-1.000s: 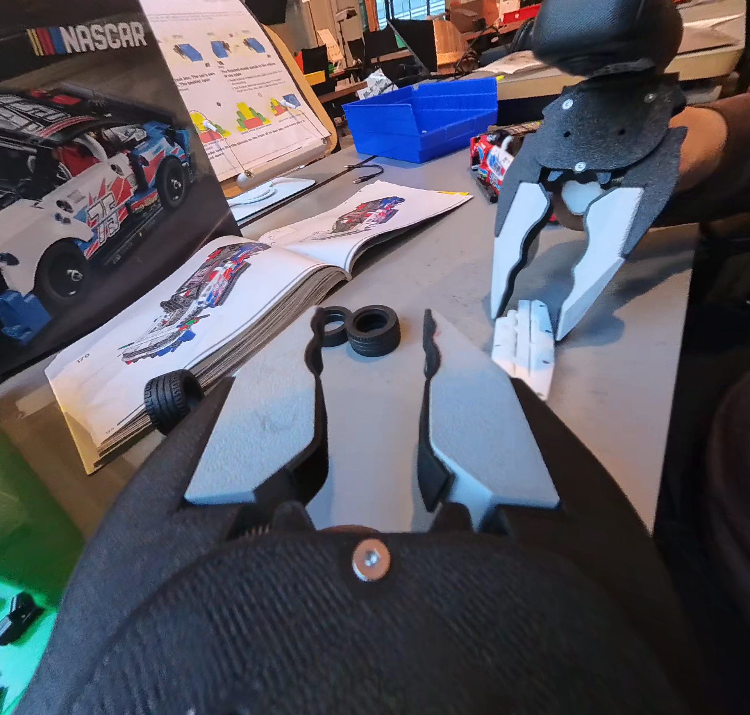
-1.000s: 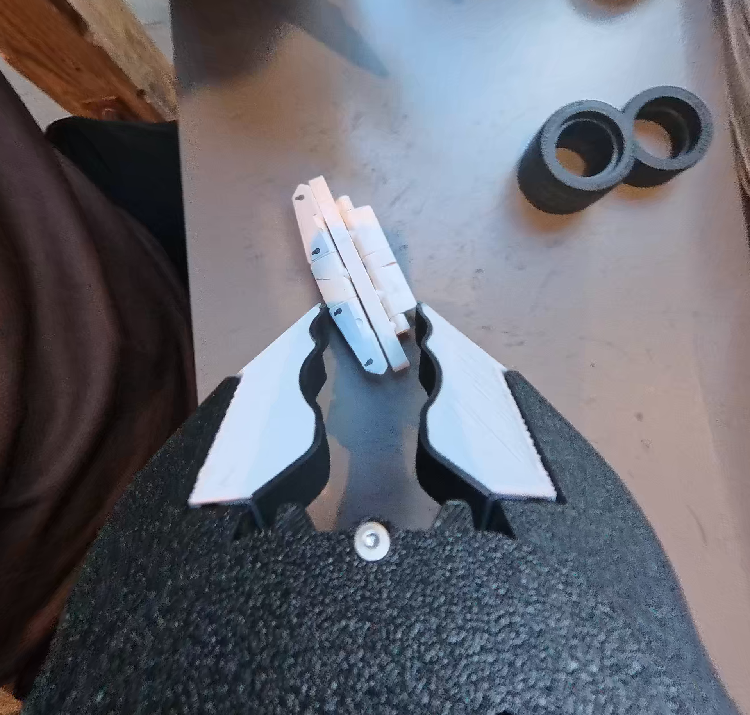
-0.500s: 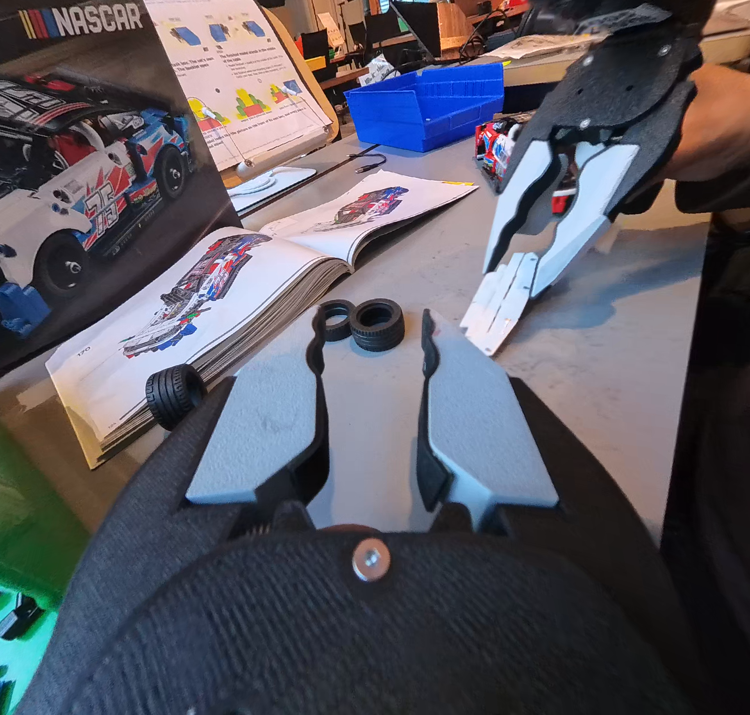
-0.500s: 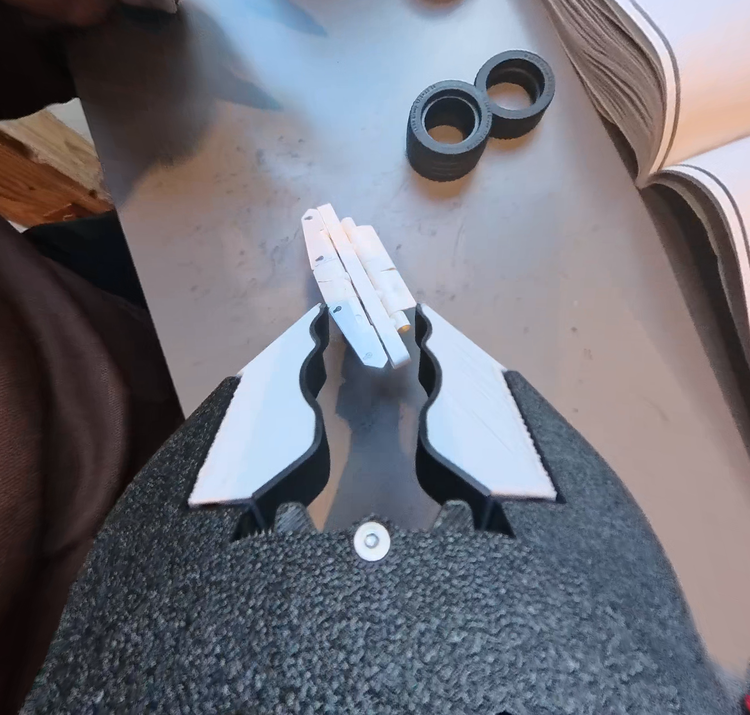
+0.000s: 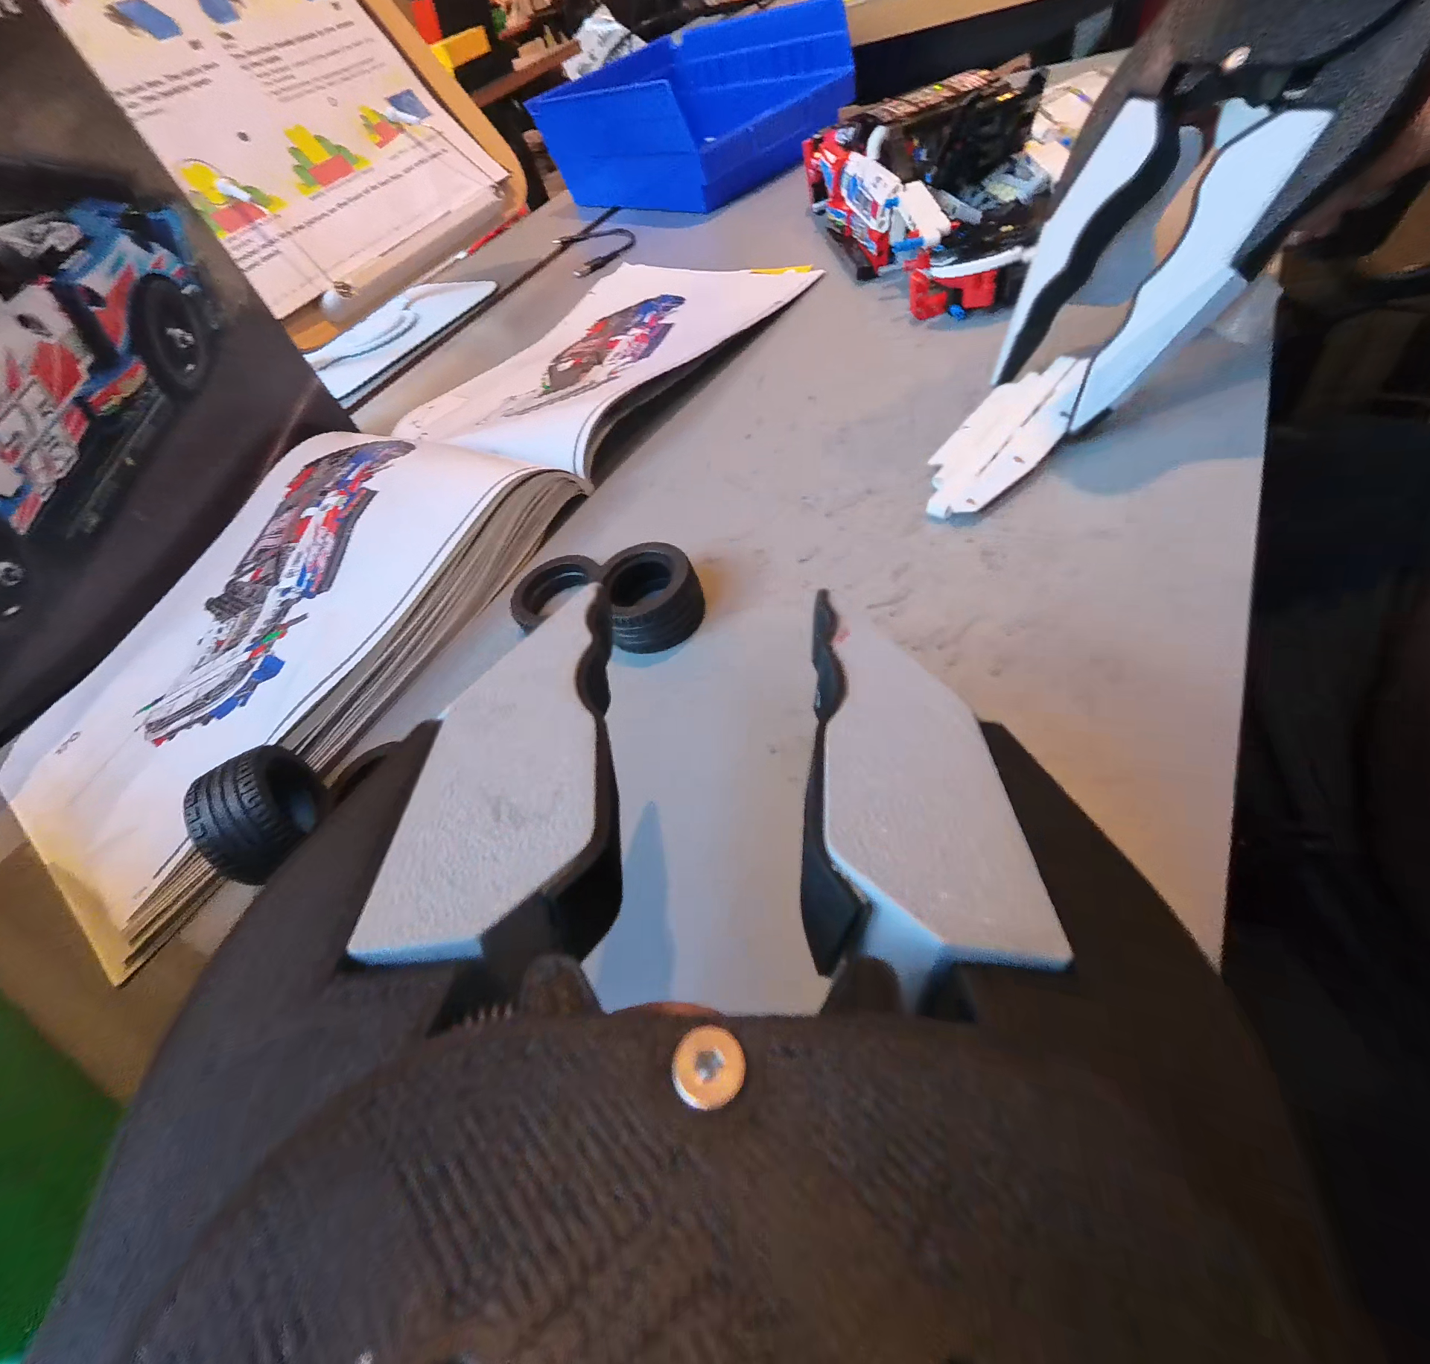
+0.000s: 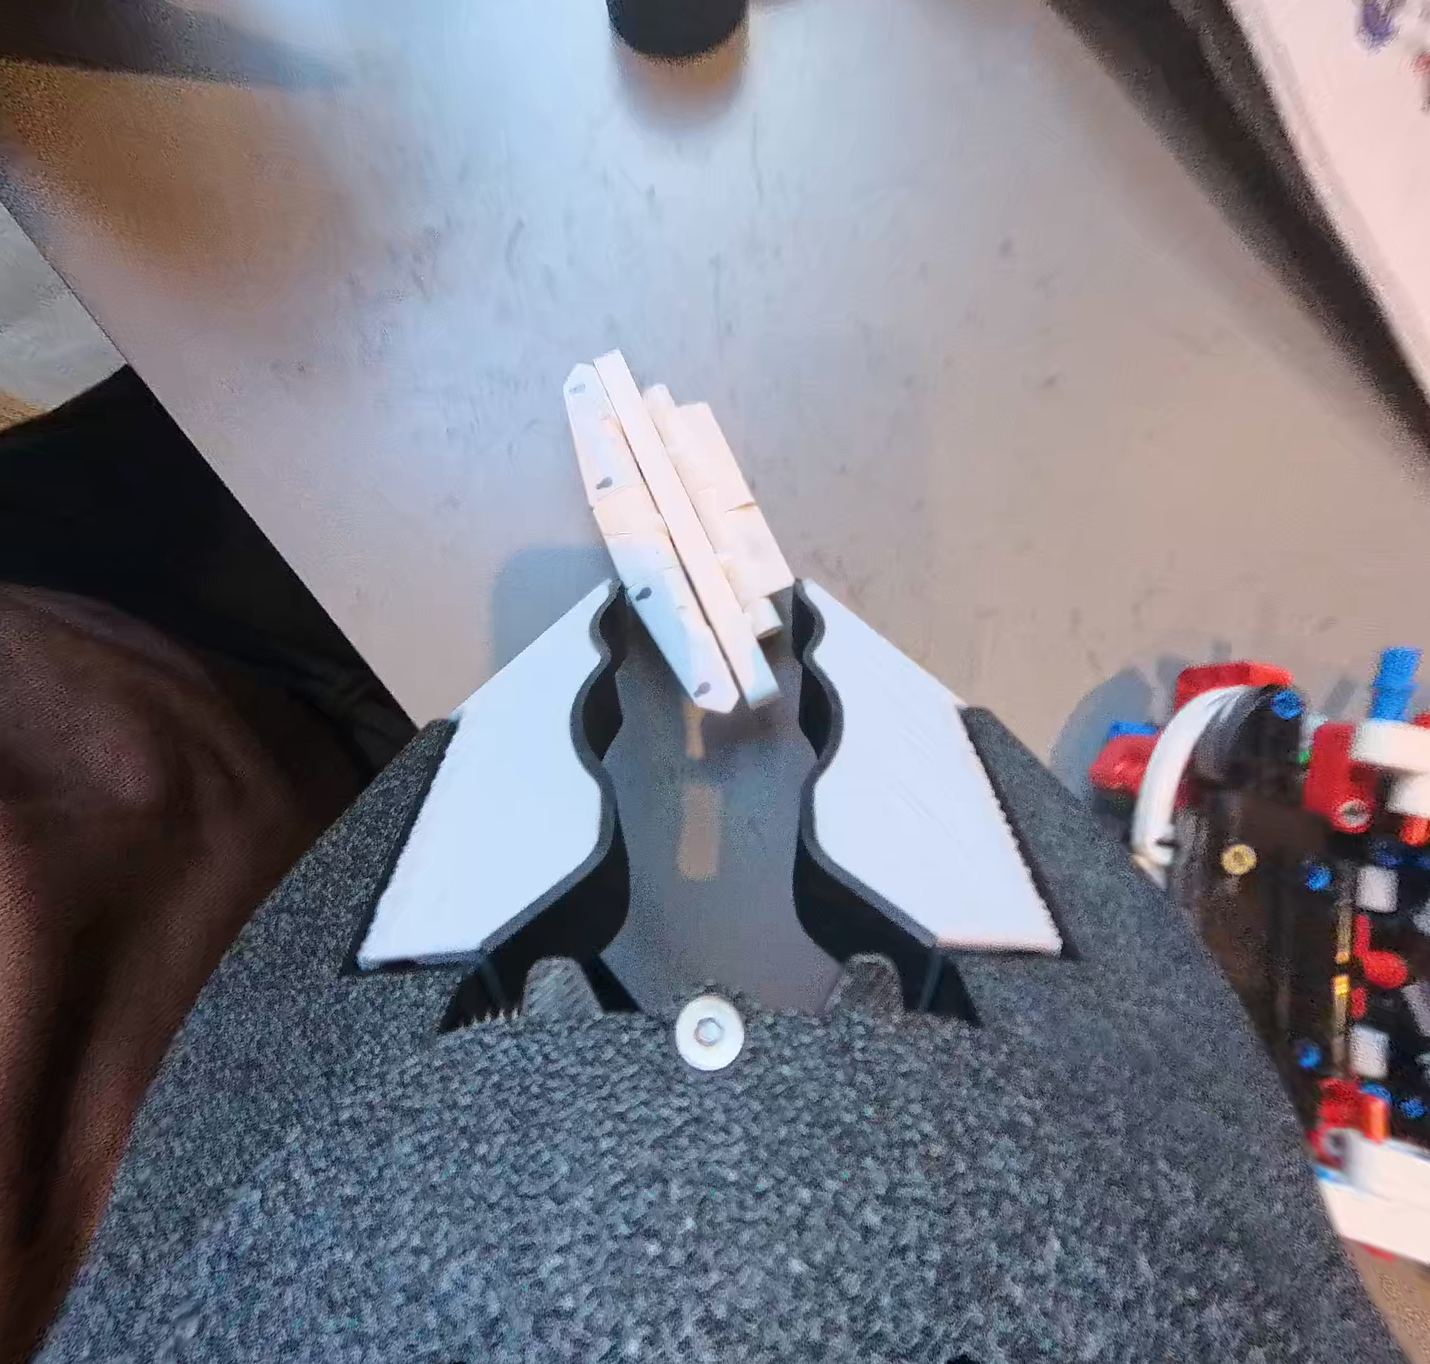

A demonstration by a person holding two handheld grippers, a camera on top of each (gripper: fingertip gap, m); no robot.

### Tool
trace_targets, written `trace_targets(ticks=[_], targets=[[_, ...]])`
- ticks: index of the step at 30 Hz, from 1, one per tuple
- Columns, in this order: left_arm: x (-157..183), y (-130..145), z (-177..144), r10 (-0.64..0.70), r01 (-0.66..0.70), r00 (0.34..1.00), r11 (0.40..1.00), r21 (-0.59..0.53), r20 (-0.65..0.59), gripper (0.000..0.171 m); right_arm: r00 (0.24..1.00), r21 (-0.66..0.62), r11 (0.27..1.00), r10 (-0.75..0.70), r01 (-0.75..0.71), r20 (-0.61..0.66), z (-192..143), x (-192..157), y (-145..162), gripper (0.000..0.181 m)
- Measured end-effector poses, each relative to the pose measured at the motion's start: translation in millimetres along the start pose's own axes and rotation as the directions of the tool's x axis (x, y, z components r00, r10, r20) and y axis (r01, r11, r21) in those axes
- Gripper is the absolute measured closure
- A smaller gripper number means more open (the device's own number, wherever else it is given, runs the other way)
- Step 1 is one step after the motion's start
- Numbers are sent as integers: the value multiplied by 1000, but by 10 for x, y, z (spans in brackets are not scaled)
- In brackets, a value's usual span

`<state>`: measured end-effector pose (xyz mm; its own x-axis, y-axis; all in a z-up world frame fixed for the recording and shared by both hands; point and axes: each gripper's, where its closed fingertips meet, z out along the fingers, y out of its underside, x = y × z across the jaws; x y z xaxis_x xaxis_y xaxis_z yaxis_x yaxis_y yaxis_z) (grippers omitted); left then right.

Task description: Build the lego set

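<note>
White Lego panel assembly (image 6: pixel 673 537), long and flat, sits clamped between the fingers of the right claw (image 6: pixel 708 607), its far end angled out over the grey surface (image 6: pixel 967 321). From the left wrist view, this claw (image 5: pixel 1060 390) holds the panel (image 5: pixel 998 444) tilted, low over the surface (whether its tip touches is unclear). The left claw (image 5: pixel 704 630) hovers with its fingers apart, holding nothing. Just beyond its tips, two black tyres (image 5: pixel 654 599) lie flat and touching. A third tyre (image 5: pixel 251 812) rests against the open instruction booklet (image 5: pixel 433 522). The partly built red, white and black car (image 5: pixel 921 197) stands farther back, near a blue bin (image 5: pixel 712 119).
</note>
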<state>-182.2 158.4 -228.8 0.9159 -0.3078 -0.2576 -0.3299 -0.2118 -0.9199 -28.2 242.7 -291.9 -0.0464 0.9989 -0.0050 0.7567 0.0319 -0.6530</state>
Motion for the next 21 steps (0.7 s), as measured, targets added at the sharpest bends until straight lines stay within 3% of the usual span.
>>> trace_targets(ticks=[4,8,14,21], targets=[[127,50,94,14,-18,998,998,-59,-62,115,999,20,1000,20,-19,-41,-1,20,93,137],[483,130,372,26,-65,980,980,-188,-199,103,998,57,998,-13,17,-67,-99,-55,114,134],[838,130,748,90,-176,947,949,-260,-309,104,995,149,989,14,1,-102,-413,-16,313,136],[949,107,1039,-6,-141,908,938,-318,-419,106,994,192,981,27,-7,-102,-618,163,497,137]])
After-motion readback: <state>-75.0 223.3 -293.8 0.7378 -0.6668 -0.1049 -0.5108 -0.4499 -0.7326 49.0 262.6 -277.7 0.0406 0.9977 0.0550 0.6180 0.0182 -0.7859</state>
